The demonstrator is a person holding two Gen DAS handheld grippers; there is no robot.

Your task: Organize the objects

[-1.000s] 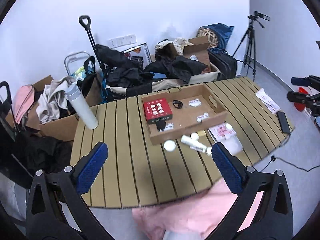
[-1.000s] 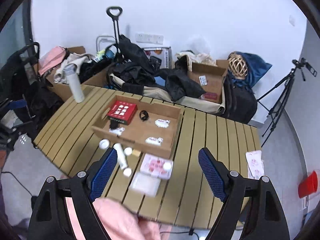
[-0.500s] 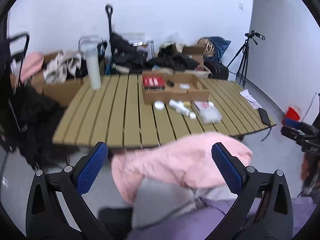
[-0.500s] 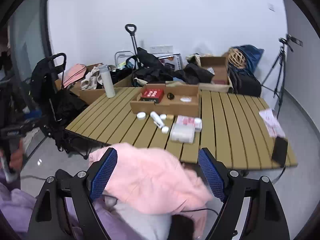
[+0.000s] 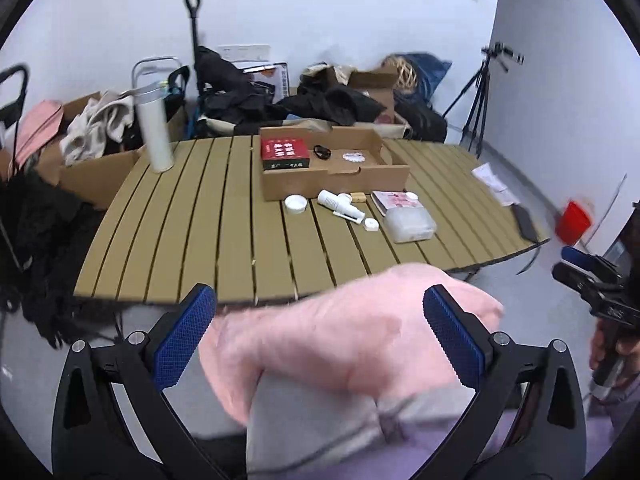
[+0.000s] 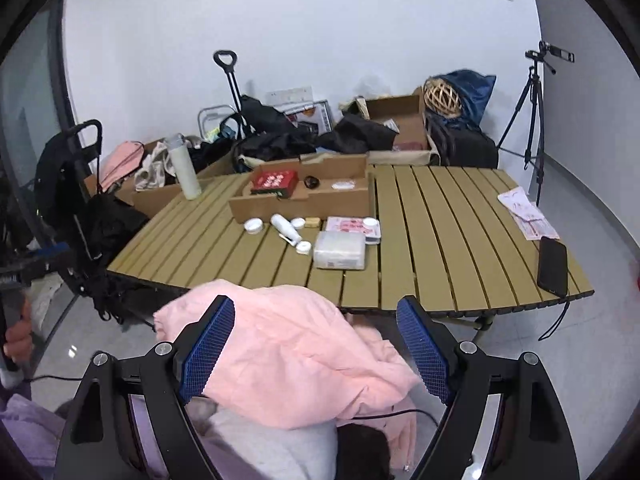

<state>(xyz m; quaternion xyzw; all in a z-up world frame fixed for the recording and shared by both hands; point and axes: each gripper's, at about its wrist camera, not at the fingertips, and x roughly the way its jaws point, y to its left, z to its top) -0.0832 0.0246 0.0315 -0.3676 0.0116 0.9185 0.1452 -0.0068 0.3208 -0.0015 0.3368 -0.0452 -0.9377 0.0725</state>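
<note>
A shallow cardboard tray [image 5: 336, 182] [image 6: 300, 202] lies on the slatted wooden table [image 5: 224, 224] [image 6: 440, 224]. It holds a red box [image 5: 285, 153] [image 6: 275, 181], a small black item and a white packet. In front of it lie white jar lids [image 5: 295, 203], a white tube [image 5: 340, 204] [image 6: 285, 229], a pink-patterned packet [image 5: 396, 200] and a clear plastic box [image 5: 409, 225] [image 6: 340, 251]. My left gripper [image 5: 320, 332] and right gripper [image 6: 316, 344] are open and empty, held low before the table's near edge, over a pink cloth [image 6: 296, 356].
A white bottle [image 5: 154, 136] [image 6: 185, 172] stands at the table's far left. A black phone [image 6: 553, 266] and papers [image 6: 526, 214] lie at the right end. Boxes, bags and dark clothes crowd behind the table. A tripod [image 6: 530, 116] and a red bucket [image 5: 573, 222] stand right.
Both grippers have pulled back and down from above the table to below its near edge. The pink cloth now fills the foreground. Objects on the table have not moved.
</note>
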